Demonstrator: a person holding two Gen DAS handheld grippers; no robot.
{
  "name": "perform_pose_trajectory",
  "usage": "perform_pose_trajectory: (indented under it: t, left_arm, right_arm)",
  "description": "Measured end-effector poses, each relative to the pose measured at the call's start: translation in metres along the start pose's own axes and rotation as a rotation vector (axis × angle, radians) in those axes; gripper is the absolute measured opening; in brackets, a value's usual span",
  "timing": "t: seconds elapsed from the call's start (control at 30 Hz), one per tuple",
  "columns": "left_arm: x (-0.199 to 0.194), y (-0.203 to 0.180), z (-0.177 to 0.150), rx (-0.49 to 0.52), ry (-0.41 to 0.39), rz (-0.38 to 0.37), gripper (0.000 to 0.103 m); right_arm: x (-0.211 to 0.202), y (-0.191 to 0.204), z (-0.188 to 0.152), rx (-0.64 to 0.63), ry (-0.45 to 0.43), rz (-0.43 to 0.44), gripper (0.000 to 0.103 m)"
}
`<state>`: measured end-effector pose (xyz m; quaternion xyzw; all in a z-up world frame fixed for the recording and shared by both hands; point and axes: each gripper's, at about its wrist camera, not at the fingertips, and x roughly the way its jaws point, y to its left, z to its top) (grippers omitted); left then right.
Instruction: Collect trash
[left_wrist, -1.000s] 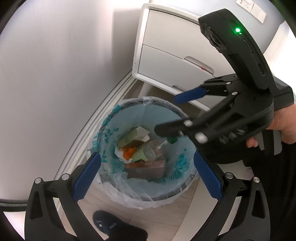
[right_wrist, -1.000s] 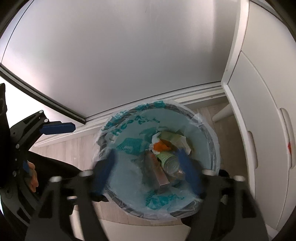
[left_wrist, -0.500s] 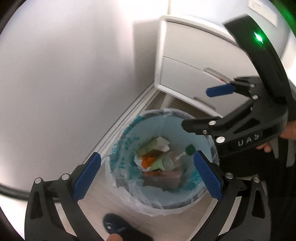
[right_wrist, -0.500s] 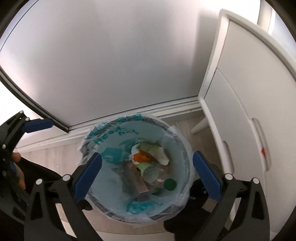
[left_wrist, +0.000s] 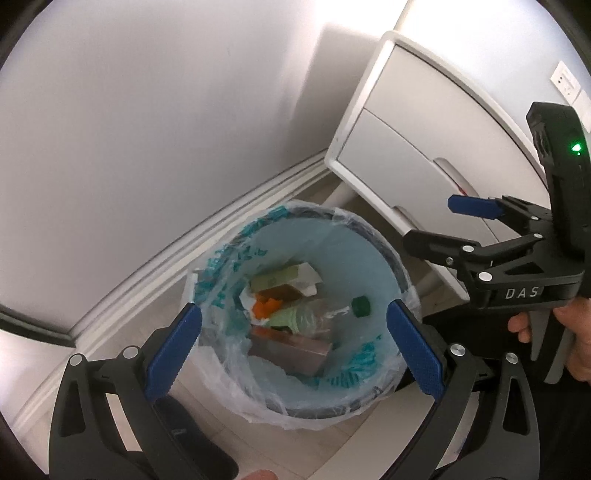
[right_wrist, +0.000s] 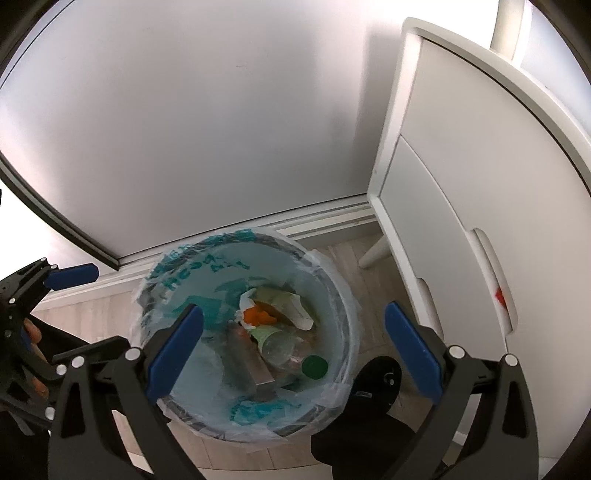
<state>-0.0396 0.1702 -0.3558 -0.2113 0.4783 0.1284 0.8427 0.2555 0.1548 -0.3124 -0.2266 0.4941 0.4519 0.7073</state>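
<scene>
A round bin (left_wrist: 369, 229) with a pale blue liner stands on the floor by the wall. Inside lie a clear bottle (left_wrist: 314, 317) with a green cap (left_wrist: 360, 307), a brown box (left_wrist: 291, 349), an orange scrap (left_wrist: 266, 306) and a green-white carton (left_wrist: 280, 280). My left gripper (left_wrist: 293, 354) hangs open above the bin, holding nothing. My right gripper (left_wrist: 439, 221) is open to the right of the bin mouth, held by a hand. In the right wrist view the right gripper (right_wrist: 293, 350) frames the bin (right_wrist: 332, 266) and bottle (right_wrist: 280, 343); the left gripper (right_wrist: 70, 310) shows at the left edge.
A white drawer cabinet (left_wrist: 424, 147) on legs stands close to the right of the bin, also the cabinet (right_wrist: 461, 184). A plain wall with a baseboard (left_wrist: 147, 273) runs behind. Dark slippers (right_wrist: 380, 380) are on the wooden floor beside the bin. A wall socket (left_wrist: 565, 81) sits high right.
Both grippers have drawn up and back from the bin. The right gripper has moved from over the bin mouth to its right side. The trash inside lies as before.
</scene>
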Motion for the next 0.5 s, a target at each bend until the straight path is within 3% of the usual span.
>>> perform_pose_trajectory:
  t: [0.5]
  left_arm:
    - [0.008,-0.002,-0.001,0.038,-0.010,0.072,0.097]
  right_arm:
    - [0.020,0.008,-0.006,-0.045,0.061,-0.046,0.096]
